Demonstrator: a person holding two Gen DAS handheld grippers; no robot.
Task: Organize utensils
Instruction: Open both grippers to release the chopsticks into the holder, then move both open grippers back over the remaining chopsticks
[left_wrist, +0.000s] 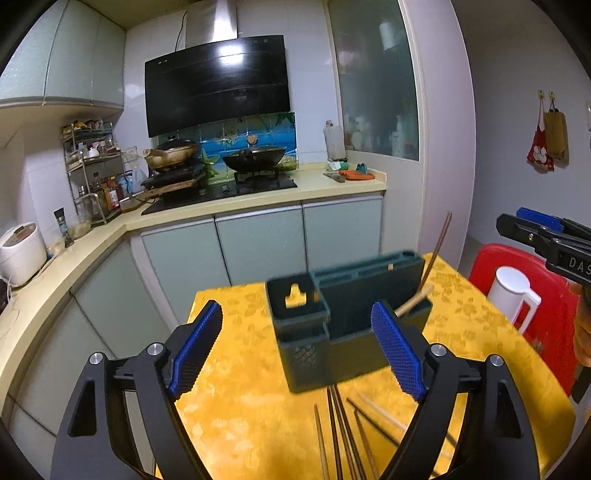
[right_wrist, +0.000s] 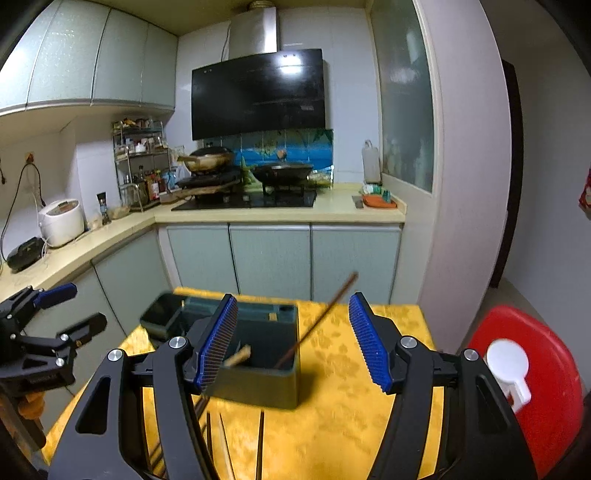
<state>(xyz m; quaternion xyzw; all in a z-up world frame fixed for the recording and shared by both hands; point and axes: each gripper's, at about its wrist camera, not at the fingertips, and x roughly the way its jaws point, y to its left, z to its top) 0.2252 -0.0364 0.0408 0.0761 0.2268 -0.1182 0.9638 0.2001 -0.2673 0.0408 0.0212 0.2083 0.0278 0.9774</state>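
Looking along the left gripper (left_wrist: 301, 349): jaws spread wide, nothing held. Dark green plastic utensil holder (left_wrist: 347, 321) stands on the yellow patterned tablecloth (left_wrist: 243, 406) just ahead, a long dark chopstick (left_wrist: 437, 251) and a pale wooden chopstick (left_wrist: 413, 304) leaning in its right compartment. Loose chopsticks (left_wrist: 340, 432) lie in front of it. Right wrist view: right gripper (right_wrist: 293, 341) open and empty over the same holder; white jug (right_wrist: 508, 365) on red stool (right_wrist: 550, 387) to the right.

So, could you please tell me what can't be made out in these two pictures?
- Chopsticks on the table: both views, near ends cut off by the bottom edge.
- Green holder: left wrist view, motion-blurred; compartment contents unclear.
- Light stick in holder: right wrist view, partly behind the right tool's finger.
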